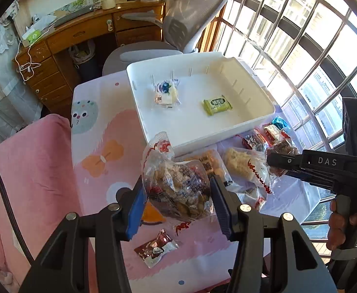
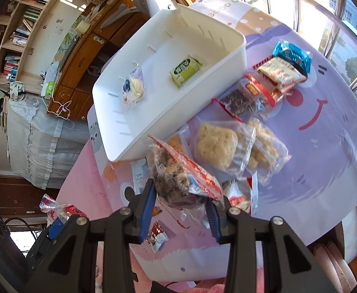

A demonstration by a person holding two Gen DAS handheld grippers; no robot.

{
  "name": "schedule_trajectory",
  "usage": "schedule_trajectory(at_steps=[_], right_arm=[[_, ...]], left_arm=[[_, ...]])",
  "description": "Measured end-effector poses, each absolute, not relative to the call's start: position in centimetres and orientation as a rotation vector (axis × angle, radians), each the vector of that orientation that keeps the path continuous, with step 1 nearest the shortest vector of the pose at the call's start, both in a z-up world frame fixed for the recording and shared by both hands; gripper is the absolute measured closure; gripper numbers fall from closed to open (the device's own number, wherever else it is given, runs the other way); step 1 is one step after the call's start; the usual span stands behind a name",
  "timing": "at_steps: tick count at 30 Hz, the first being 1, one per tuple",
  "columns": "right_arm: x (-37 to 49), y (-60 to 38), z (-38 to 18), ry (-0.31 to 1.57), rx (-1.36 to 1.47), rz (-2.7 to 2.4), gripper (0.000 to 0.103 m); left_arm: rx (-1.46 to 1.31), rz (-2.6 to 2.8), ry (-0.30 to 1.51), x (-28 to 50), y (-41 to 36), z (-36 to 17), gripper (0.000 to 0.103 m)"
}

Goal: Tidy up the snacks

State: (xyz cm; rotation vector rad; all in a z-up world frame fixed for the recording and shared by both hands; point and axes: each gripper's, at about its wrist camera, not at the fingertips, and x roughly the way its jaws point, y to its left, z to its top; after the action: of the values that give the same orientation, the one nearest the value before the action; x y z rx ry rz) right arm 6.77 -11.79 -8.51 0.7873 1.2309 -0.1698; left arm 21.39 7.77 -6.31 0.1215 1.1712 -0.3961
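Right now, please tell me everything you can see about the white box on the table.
The white box looks like smooth plastic, rectangular, open at the top, with rounded corners and thin slots along its inner walls. It rests upright on the patterned tablecloth, near the window side. Inside lie only two items, apart from each other: a green packet and a clear packet with a blue print. Loose snack bags lie just outside its near wall; neither gripper touches it.

Glossy white plastic bin (image 1: 227, 131), crinkly clear wrappers (image 1: 178, 185)
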Motion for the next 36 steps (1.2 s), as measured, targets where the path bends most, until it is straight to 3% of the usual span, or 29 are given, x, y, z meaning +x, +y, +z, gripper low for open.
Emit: schedule_trajectory(at_steps=[10, 23, 25, 27, 28, 36], right_arm=[[11.0, -15.0, -7.4, 1.110, 0.751, -0.134, 0.064], [14.7, -17.8, -9.1, 1.039, 0.728, -0.084, 0.064], [15.2, -17.9, -9.6, 1.051, 0.727, -0.079, 0.063], [15.6, -18.0, -10.2, 1.072, 0.733, -0.078, 0.062], [15.8, -18.1, -10.5, 1.080, 0.740, -0.077, 0.062], [16.0, -18.3, -11.6, 1.100, 0.765, -0.078, 0.056]], left_arm=[[0.091, -0.393, 1.131, 26.0, 5.9, -5.7, 0.053], [0.047, -0.387, 1.159, 30.2, 3.5, -9.6, 0.052], [0.026, -0.369, 1.168, 31.0, 3.3, -10.3, 0.047], [0.019, -0.347, 1.187, 31.6, 3.2, -10.8, 0.030], [0.015, -0.341, 1.199, 31.8, 3.1, -11.0, 0.027], [0.017, -0.338, 1.251, 31.6, 3.1, -12.1, 0.026]])
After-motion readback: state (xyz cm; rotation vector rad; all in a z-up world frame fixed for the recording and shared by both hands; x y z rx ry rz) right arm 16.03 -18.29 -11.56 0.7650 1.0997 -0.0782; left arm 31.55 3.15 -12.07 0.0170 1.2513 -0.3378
